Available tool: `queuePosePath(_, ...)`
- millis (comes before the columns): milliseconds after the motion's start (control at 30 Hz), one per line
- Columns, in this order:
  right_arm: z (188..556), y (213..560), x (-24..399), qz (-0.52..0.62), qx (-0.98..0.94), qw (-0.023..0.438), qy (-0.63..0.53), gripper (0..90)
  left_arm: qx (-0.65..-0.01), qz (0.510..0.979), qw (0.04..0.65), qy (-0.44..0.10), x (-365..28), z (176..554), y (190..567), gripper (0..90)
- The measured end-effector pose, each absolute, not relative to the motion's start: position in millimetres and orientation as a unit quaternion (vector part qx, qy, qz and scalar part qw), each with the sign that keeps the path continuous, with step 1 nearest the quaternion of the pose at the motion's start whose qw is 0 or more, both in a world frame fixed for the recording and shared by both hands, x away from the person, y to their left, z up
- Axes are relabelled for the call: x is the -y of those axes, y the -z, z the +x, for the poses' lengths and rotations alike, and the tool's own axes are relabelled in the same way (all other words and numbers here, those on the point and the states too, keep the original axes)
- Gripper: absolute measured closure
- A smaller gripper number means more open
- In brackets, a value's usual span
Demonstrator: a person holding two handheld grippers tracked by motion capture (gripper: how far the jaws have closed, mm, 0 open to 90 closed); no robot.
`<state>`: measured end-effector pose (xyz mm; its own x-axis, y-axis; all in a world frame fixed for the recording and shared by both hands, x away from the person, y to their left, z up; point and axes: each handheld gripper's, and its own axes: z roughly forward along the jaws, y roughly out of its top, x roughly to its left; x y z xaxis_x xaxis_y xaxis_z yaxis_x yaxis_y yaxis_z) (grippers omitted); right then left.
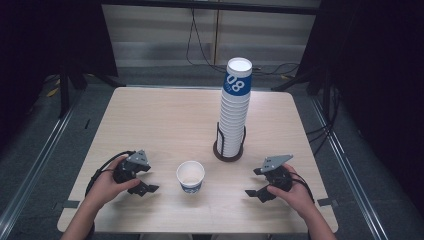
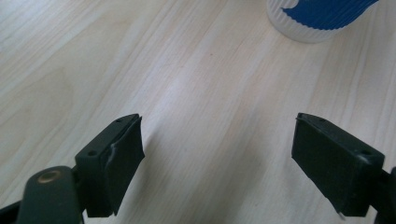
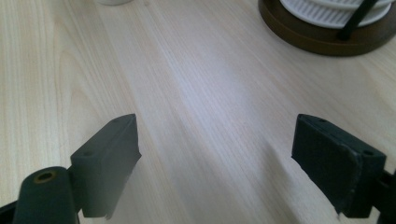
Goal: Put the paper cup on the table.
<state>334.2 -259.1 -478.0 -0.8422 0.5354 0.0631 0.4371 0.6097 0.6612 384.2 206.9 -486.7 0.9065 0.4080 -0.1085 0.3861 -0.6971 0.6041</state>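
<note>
Risk: the lone paper cup (image 1: 190,177) stands upright on the counter (image 1: 150,120) between both spread, empty hand-held grippers, left (image 1: 141,181) and right (image 1: 258,183); a sideways nudge could tip it.

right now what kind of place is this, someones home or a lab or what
Most likely a lab or recording booth, not a home. A bare wooden table stands between dark curtains, cables run over the grey floor behind it, and on it are just a single paper cup and a cup stack in a holder.
</note>
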Motion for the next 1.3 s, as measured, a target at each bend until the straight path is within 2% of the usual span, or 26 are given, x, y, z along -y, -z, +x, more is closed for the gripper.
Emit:
queuePosePath(500, 331.8, 489.1, 282.4, 0.297, -0.884, 0.072, -0.353, 14.2, -0.234, 0.909, 0.341, -0.04, -233.8, 392.1, 499.4, 16.6)
queuePosePath(1000, 333.3, 498.7, 291.6, 0.292, -0.883, 0.114, -0.35, 13.0, -0.216, 0.9, 0.372, -0.066, -241.6, 391.9, 510.0, 14.9)
queuePosePath(1300, 332.3, 502.0, 294.4, 0.297, -0.874, 0.122, -0.364, 12.5, -0.214, 0.887, 0.402, -0.071, -245.3, 390.3, 516.2, 12.9)
